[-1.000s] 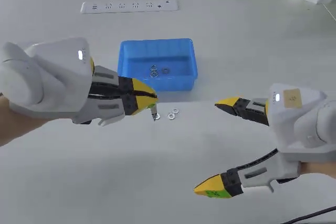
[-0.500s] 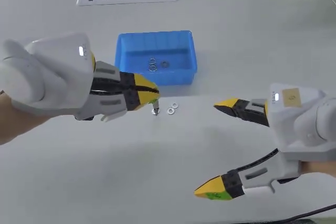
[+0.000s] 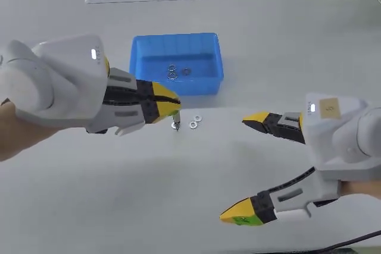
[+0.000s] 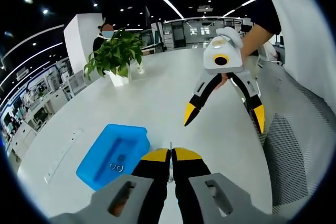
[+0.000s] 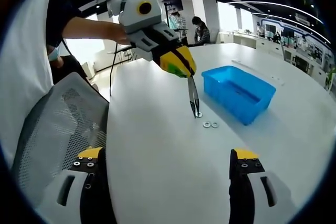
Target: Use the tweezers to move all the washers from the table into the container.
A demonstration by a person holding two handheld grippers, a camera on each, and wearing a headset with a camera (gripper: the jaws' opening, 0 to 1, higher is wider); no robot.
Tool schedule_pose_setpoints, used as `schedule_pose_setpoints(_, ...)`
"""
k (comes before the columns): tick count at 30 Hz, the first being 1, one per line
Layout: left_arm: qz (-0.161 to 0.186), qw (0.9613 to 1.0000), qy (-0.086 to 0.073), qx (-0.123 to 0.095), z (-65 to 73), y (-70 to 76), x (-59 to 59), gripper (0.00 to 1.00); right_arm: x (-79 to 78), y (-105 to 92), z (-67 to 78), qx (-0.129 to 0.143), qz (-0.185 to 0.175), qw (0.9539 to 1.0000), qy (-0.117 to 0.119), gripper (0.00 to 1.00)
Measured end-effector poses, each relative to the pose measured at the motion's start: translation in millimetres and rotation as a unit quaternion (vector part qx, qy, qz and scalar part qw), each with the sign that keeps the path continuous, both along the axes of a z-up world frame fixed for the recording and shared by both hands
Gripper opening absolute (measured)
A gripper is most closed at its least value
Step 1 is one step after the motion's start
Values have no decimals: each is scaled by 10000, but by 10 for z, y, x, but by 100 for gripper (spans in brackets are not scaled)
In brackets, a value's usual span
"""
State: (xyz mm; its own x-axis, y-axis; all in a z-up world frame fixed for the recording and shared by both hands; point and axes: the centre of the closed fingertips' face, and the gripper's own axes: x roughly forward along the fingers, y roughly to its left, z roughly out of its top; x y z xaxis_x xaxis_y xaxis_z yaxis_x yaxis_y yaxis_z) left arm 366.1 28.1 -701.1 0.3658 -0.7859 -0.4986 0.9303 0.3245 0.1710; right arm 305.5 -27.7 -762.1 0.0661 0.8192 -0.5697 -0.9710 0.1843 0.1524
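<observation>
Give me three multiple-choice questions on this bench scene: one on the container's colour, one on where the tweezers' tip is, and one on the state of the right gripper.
1. What colour is the container?
A) red B) blue C) green
2. Where is the tip of the tweezers?
A) inside the container B) at a washer on the table C) raised high in the air
3. How is the right gripper?
A) open, holding nothing B) shut on a washer C) shut on the tweezers

Answers: 1 B, its walls are blue; 2 B, the tip meets a washer short of the container; 3 A, its jaws stand wide apart.
</observation>
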Motion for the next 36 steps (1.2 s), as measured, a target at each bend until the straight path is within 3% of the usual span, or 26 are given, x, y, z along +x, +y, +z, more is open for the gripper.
schedule_pose_setpoints(10,13,9999,124,-9,-3,42,21,5,95,115,38,115,37,9999,-39,96)
schedule_pose_setpoints(17,-71,9997,220,-31,-8,37,12,5,242,357,80,220,286,9993,-99,85)
schedule_pose_setpoints(23,-69,9998,191,-20,-4,40,28,5,303,562,72,238,626,9976,-165,79)
schedule_pose_setpoints(36,-32,9996,276,-43,-4,83,41,5,593,887,-88,20,1073,9932,-458,46)
